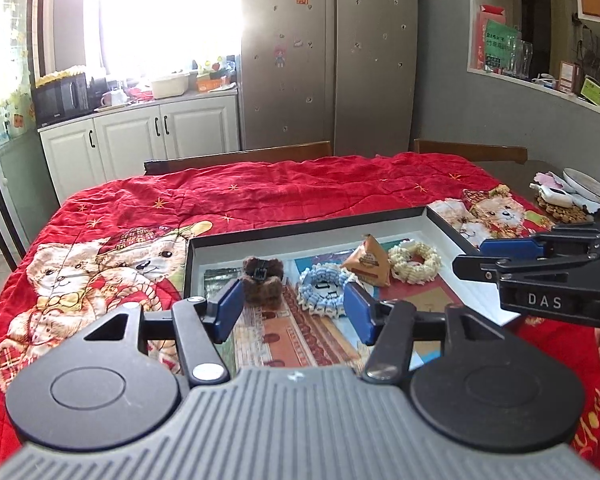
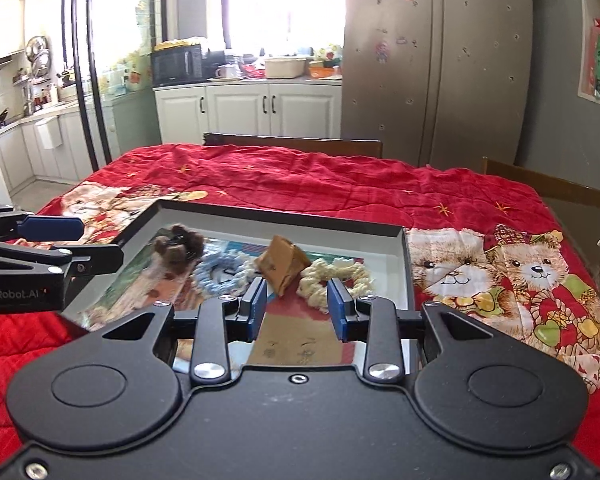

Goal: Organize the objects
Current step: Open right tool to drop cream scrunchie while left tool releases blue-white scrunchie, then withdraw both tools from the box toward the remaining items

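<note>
A shallow black-rimmed tray (image 1: pixel 300 227) (image 2: pixel 284 215) lies on the red bear-print cloth. In it lie a brown fuzzy hair clip (image 1: pixel 262 279) (image 2: pixel 180 246), a blue-white scrunchie (image 1: pixel 323 288) (image 2: pixel 217 271), an orange pyramid packet (image 1: pixel 368 265) (image 2: pixel 281 266) and a cream scrunchie (image 1: pixel 416 261) (image 2: pixel 334 276). My left gripper (image 1: pixel 294 314) is open and empty above the tray's near part, before the clip and blue scrunchie. My right gripper (image 2: pixel 297 307) is open and empty just before the packet and cream scrunchie. Each gripper shows at the other view's edge.
The red cloth (image 1: pixel 280 184) covers the table, with wooden chair backs (image 1: pixel 240 158) behind it. A plate and small items (image 1: pixel 576 192) sit at the table's far right corner. A fridge (image 1: pixel 328 52), white cabinets and wall shelves stand beyond.
</note>
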Tool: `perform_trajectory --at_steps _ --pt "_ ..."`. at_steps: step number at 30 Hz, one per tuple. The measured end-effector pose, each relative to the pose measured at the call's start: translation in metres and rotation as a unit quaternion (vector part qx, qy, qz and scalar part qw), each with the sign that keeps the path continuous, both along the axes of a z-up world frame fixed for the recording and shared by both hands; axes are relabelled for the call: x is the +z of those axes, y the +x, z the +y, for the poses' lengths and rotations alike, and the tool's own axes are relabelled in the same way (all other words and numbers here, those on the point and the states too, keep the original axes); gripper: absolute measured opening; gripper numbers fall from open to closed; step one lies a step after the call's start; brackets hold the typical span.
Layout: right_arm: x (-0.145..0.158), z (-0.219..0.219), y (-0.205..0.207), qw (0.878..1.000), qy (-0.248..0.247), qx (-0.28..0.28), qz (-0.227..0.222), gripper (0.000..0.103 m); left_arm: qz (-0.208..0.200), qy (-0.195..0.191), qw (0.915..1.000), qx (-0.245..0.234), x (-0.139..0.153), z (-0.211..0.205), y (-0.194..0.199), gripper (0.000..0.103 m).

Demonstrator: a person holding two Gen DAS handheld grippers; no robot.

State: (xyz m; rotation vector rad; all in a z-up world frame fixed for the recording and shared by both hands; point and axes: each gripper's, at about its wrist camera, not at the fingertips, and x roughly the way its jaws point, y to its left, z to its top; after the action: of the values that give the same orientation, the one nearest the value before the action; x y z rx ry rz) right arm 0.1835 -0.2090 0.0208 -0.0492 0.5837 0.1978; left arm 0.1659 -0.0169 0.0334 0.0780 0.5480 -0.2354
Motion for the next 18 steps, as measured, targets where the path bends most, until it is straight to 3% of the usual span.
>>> perform_trajectory --at_steps 18 --pt "0.002 0.015 -0.068 0.999 -0.011 0.037 -0.019 0.032 -0.023 -0.004 0.9997 -0.007 0.000 0.019 -0.060 0.077"
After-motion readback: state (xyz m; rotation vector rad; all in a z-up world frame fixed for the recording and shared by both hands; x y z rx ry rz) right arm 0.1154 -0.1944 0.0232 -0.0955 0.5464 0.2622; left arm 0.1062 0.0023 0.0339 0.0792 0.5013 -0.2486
